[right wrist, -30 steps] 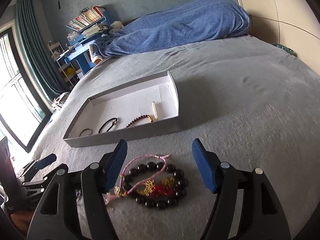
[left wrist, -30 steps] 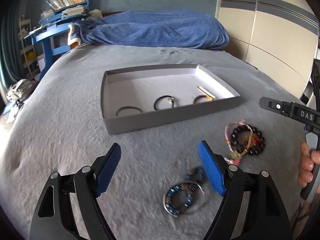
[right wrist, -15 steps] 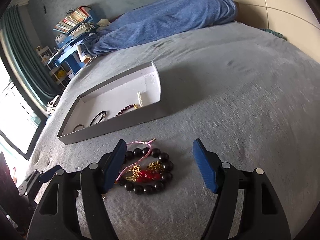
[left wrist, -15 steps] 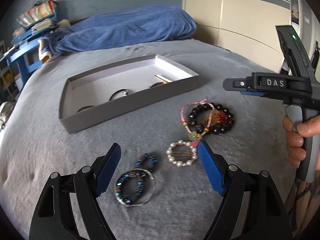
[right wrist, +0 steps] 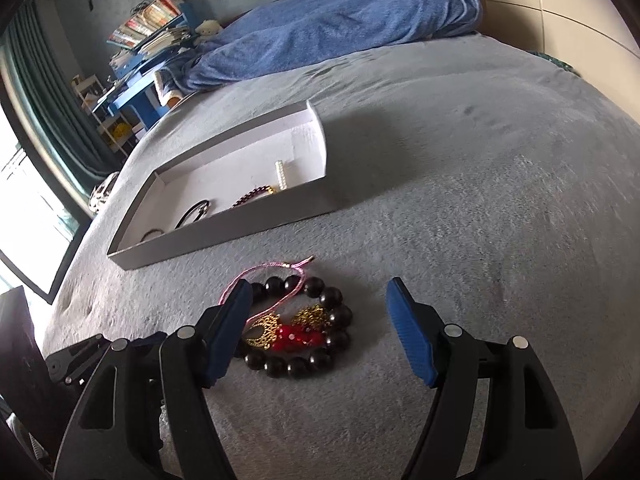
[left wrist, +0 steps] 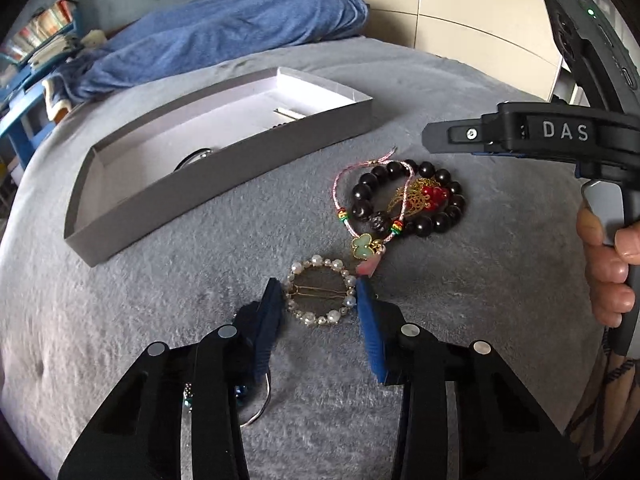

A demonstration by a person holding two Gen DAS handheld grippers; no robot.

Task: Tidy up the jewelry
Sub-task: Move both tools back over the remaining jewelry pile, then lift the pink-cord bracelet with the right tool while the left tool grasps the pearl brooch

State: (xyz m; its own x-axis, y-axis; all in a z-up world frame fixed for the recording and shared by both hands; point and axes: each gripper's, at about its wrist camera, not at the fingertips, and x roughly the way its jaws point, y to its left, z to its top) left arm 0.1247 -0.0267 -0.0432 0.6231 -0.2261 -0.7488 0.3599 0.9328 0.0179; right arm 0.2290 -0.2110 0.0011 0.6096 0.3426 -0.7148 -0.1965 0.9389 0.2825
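Between the blue pads of the left hand-held gripper [left wrist: 318,300] lies a round hair clip rimmed with pearl beads [left wrist: 320,297], flat on the grey plush bed cover [left wrist: 140,300]; the jaws have narrowed to the ring's width and sit at its two sides, though whether they already press it I cannot tell. Partly hidden under that gripper's left finger is a bracelet of blue beads on a silver wire hoop [left wrist: 256,404]. Just beyond the clip is a pink woven cord bracelet with a green butterfly charm [left wrist: 362,246], and its cord loops over a bracelet of large dark round beads [left wrist: 440,222], inside which rest gold filigree pieces and a red ornament [left wrist: 434,196]. The right hand-held gripper [right wrist: 318,330] hangs over this pile with its jaws wide, holding nothing. Farther off stands the shallow grey cardboard tray with a white inside [right wrist: 224,236], which already contains a thin black band [right wrist: 194,212], a dark red beaded bracelet [right wrist: 250,196] and a short row of white pearls [right wrist: 282,174]. By my judgement the job is roughly half finished: a few pieces are sorted into the tray, while the clip, the blue bracelet and the tangled pile remain on the bed, with the clip likely next.
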